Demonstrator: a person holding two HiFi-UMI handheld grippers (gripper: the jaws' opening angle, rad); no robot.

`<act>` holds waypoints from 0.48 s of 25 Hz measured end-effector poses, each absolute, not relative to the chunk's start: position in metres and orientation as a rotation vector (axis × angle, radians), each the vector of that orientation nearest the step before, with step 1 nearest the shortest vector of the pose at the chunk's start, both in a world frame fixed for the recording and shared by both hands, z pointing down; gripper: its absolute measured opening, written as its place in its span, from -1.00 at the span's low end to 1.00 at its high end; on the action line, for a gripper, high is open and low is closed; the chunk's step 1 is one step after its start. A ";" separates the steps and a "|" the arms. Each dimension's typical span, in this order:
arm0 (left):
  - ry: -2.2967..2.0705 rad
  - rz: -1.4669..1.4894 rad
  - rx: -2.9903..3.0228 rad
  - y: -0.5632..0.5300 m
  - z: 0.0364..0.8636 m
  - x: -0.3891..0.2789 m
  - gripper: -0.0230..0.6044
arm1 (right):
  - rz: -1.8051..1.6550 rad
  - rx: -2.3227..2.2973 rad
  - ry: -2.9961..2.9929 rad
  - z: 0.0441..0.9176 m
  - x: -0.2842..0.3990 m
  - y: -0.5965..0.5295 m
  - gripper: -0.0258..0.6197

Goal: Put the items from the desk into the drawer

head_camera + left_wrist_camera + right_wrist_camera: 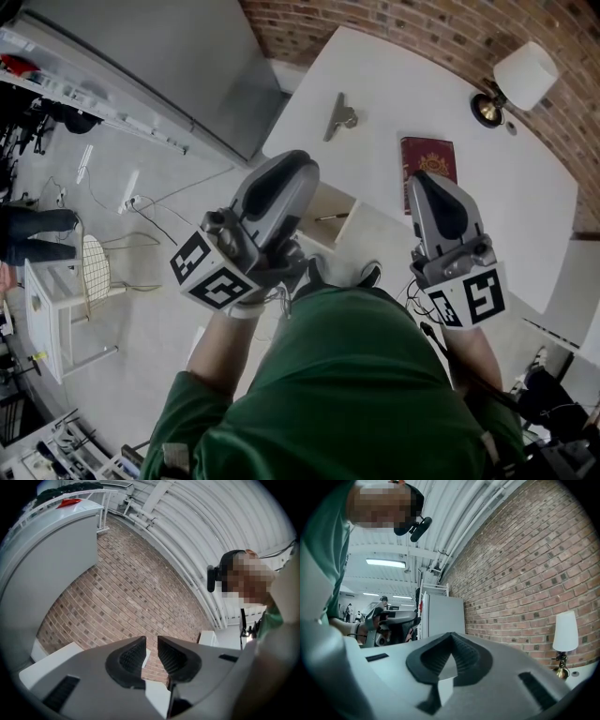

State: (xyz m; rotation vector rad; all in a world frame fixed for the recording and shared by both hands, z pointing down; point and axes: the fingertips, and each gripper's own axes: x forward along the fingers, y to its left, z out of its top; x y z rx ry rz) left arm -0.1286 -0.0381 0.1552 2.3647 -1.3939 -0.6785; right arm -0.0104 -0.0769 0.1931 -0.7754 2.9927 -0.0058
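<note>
In the head view a white desk (394,84) carries a metal binder clip (340,116) and a dark red booklet (428,159). Under the desk's near edge an open drawer (339,201) shows a pale inside with a thin stick-like item (330,217). Both grippers are held up in front of the person's green top, off the desk. The left gripper (289,159) (152,641) hangs over the drawer area, its jaws a narrow gap apart with nothing between them. The right gripper (424,178) (451,634) is just below the booklet, its tips touching and empty.
A table lamp (520,80) stands at the desk's far right against a brick wall (441,28). A grey cabinet (159,56) is at the upper left. On the floor to the left are cables (141,202) and a white stool (56,300). Another person's legs (33,234) show at the left edge.
</note>
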 end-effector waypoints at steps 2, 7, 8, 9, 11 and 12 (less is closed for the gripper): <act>-1.394 -0.677 2.366 -0.038 0.156 -0.127 -0.70 | -0.006 -0.775 2.993 0.194 -0.009 -0.077 -0.91; -1.399 -0.677 2.363 -0.035 0.157 -0.126 -0.70 | 0.017 -0.776 2.998 0.194 -0.008 -0.074 -0.91; -1.398 -0.678 2.363 -0.035 0.157 -0.126 -0.70 | 0.022 -0.776 2.998 0.193 -0.008 -0.073 -0.91; -1.397 -0.678 2.362 -0.034 0.157 -0.126 -0.70 | 0.024 -0.776 2.999 0.193 -0.008 -0.072 -0.91; -1.396 -0.678 2.359 -0.034 0.158 -0.126 -0.70 | 0.024 -0.775 2.999 0.193 -0.007 -0.071 -0.91; -1.395 -0.677 2.357 -0.033 0.158 -0.125 -0.70 | 0.022 -0.775 3.000 0.193 -0.007 -0.070 -0.91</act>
